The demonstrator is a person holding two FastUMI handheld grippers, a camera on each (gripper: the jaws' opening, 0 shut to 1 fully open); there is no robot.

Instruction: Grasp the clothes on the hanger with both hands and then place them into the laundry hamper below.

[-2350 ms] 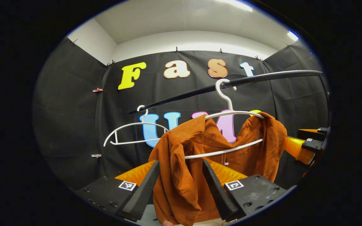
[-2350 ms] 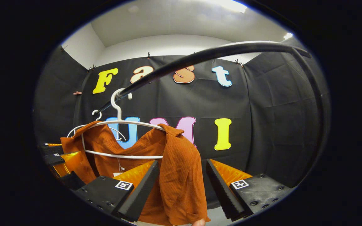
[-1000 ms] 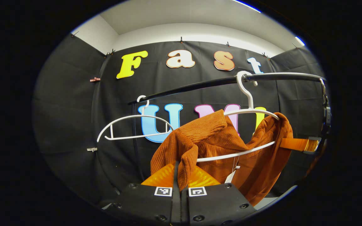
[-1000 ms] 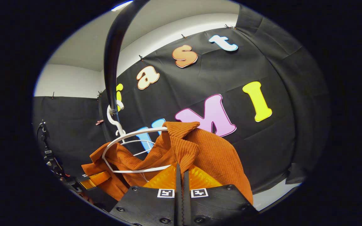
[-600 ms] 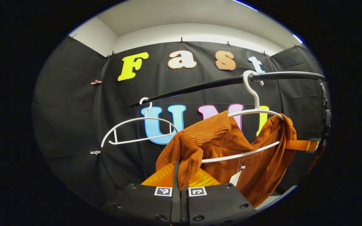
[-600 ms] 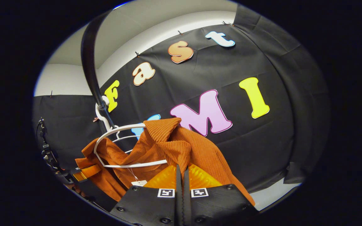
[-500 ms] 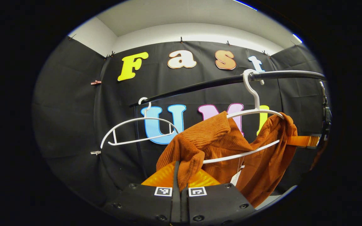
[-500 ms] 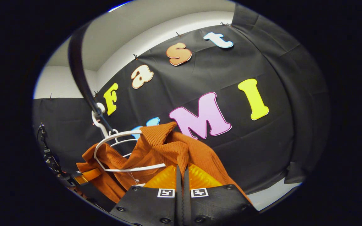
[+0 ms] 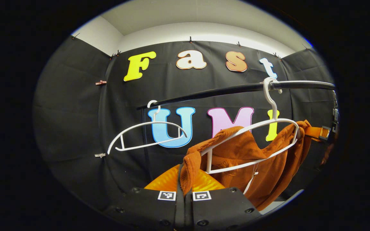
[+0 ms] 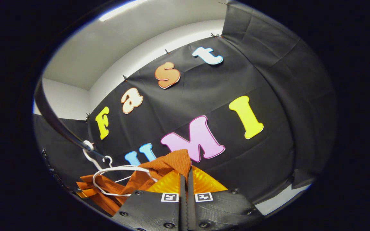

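Left hand-held gripper [image 9: 185, 184]: we see it clamped on a fold of the orange garment [image 9: 262, 160].
Right hand-held gripper [image 10: 186, 179]: clamped on another fold.
Garment: partly draped on a white hanger [image 9: 252, 128].
Hanger: hooked over a black rail [image 9: 210, 93], beside a bare hanger [image 9: 146, 134].

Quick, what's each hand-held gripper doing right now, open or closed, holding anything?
Left hand-held gripper: closed, clamping the orange garment.
Right hand-held gripper: closed, clamping the orange garment's other side.
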